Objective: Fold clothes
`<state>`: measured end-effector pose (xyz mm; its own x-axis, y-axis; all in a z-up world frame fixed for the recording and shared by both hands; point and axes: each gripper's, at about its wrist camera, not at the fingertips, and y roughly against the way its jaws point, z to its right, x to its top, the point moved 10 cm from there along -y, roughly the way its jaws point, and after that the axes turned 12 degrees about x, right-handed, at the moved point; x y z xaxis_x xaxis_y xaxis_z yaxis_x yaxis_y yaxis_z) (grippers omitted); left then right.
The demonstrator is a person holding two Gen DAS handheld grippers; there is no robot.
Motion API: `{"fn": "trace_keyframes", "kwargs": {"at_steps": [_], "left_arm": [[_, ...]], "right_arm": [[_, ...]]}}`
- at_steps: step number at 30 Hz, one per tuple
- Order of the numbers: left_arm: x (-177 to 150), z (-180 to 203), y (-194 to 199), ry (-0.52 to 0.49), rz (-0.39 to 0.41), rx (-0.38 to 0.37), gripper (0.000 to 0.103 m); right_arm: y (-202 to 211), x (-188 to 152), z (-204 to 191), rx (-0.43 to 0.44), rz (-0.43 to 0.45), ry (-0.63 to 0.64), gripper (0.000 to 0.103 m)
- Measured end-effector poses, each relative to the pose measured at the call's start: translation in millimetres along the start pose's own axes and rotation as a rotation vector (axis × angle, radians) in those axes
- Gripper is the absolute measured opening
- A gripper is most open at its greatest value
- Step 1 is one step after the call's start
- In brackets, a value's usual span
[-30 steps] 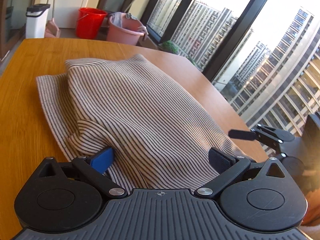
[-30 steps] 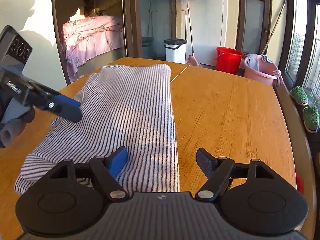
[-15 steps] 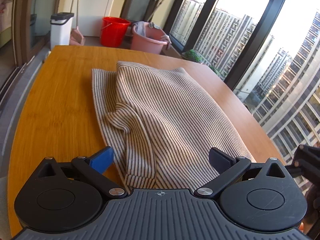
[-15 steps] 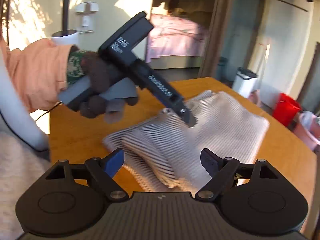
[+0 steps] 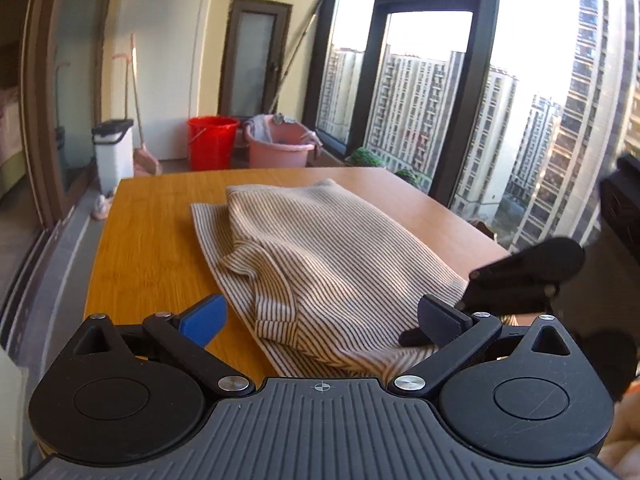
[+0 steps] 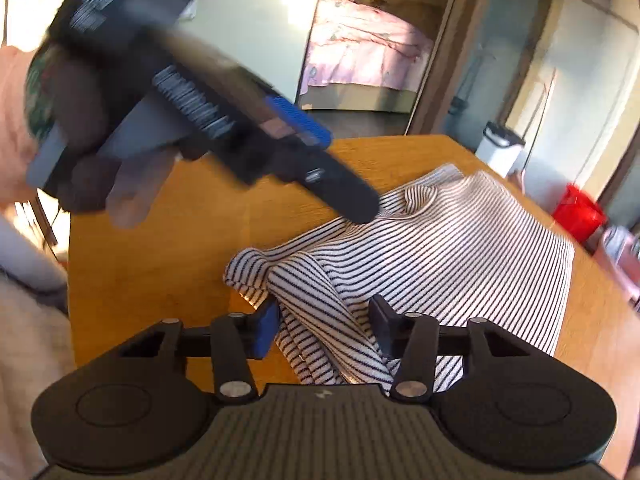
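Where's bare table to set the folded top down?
Bare wood on the table left of the striped garment, out to the far edge toward the red bucket. A narrower strip runs on the window side. The near end is crowded: left gripper, right gripper.

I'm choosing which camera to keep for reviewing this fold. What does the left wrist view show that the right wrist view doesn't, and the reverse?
Only the left wrist view shows the windows with high-rise buildings, the pink basin and potted plants.

Only the right wrist view shows the bed with pink bedding, the gloved hand holding the left gripper, and the right gripper with a striped fold between its fingers.

Both show the striped garment on the wooden table, the red bucket and the white bin.
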<state>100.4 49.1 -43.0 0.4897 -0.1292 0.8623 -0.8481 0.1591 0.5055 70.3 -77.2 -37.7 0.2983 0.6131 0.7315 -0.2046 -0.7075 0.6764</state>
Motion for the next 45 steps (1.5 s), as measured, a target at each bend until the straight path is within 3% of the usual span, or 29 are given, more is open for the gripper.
{"fn": "trace_keyframes", "kwargs": {"at_steps": [3, 7, 12, 16, 22, 27, 30, 32, 33, 36, 41, 45], "left_arm": [[-4, 16, 4, -0.135, 0.039, 0.007, 0.103], [-18, 29, -5, -0.201, 0.013, -0.019, 0.103], [-30, 42, -20, -0.25, 0.0, 0.028, 0.103], [-32, 58, -33, -0.291, 0.007, 0.015, 0.103], [-30, 79, -45, -0.448, 0.086, -0.009, 0.103], [-33, 89, -51, -0.491, 0.12, -0.026, 0.102], [-37, 101, -49, -0.545, 0.153, -0.042, 0.085], [-38, 109, -47, -0.556, 0.164, -0.065, 0.071], [-37, 111, -47, -0.55, 0.166, -0.073, 0.063], [-28, 106, -52, -0.469, 0.145, -0.099, 0.056], [-2, 78, -57, -0.268, 0.08, -0.159, 0.054], [11, 50, -60, -0.092, 0.033, -0.188, 0.054]], "right_arm": [[18, 14, 27, 0.072, 0.077, -0.219, 0.033], [25, 15, 43, 0.083, 0.118, -0.313, 0.03], [29, 5, 47, 0.114, 0.128, -0.358, 0.03], [24, -5, 48, 0.118, 0.132, -0.355, 0.03], [24, -7, 43, 0.11, 0.118, -0.314, 0.03], [53, -8, 47, 0.032, 0.139, -0.231, 0.04], [84, -15, 58, -0.112, 0.133, -0.129, 0.056], [102, -27, 69, -0.193, 0.106, -0.092, 0.06], [109, -35, 73, -0.221, 0.093, -0.09, 0.062], [122, -60, 81, -0.262, 0.06, -0.105, 0.065], [116, -79, 72, -0.293, 0.048, -0.005, 0.074], [87, -65, 71, -0.345, 0.064, 0.153, 0.075]]}}
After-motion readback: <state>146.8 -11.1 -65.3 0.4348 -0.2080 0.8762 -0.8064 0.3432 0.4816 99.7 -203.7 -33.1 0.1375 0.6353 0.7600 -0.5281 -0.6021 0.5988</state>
